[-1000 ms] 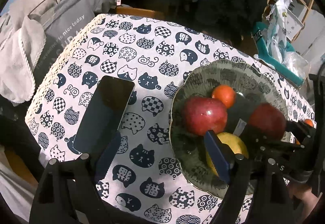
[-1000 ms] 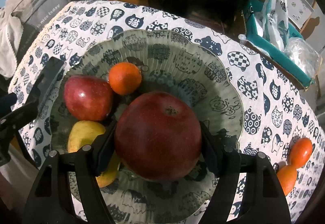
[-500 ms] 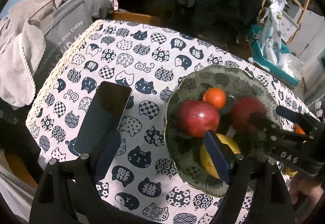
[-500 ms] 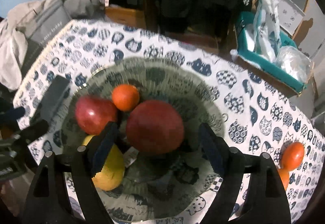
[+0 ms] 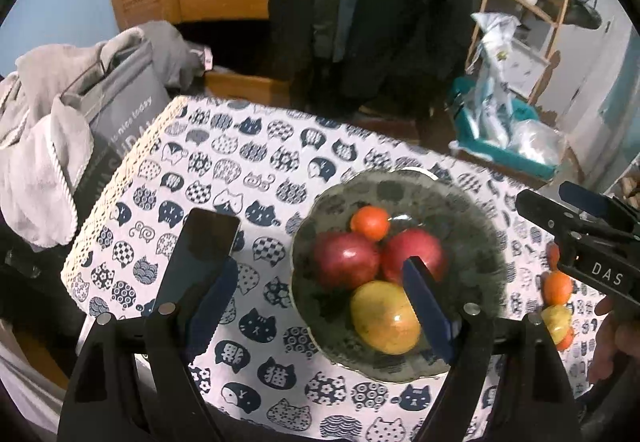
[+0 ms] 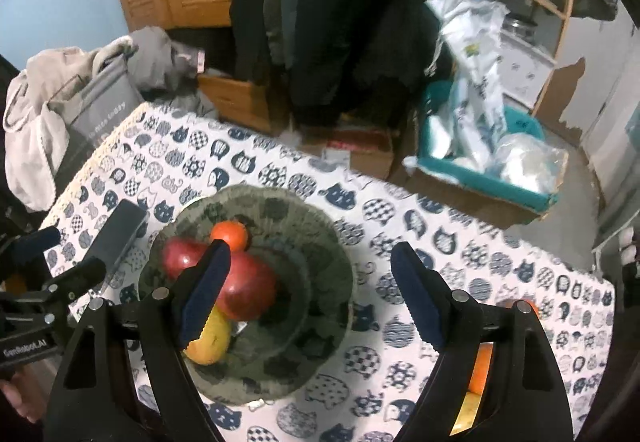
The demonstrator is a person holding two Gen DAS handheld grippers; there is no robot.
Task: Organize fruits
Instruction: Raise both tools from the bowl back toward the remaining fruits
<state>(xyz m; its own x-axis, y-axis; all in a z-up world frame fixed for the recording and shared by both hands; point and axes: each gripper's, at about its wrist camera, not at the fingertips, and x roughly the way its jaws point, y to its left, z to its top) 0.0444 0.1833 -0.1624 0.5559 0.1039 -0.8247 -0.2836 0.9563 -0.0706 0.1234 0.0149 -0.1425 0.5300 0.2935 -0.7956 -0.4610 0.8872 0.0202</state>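
A: At left, a dark rectangular phone (image 5: 200, 262) lies on the bench's cat-print cloth (image 5: 240, 161). The left claw (image 5: 320, 306) hangs above it, jaws spread, nothing between them.

B: And the centre?

A: A green patterned ceramic bowl (image 5: 472, 226) holds two red apples (image 5: 346, 260), one small orange tangerine (image 5: 370, 222) and a yellow-red mango (image 5: 384, 316), all bunched together.

B: The right side?

A: The right claw (image 6: 308, 298) has just been opening; it hangs above the bowl with its jaws apart and empty. The larger red apple (image 6: 250, 292) sits loose in the bowl.

B: So which step is this?

A: Judging by that, one placement is finished. Loose tangerines and a yellowish fruit (image 5: 558, 288) lie on the cloth right of the bowl. The next move likely calls for swinging right, descending over one, and closing gently.
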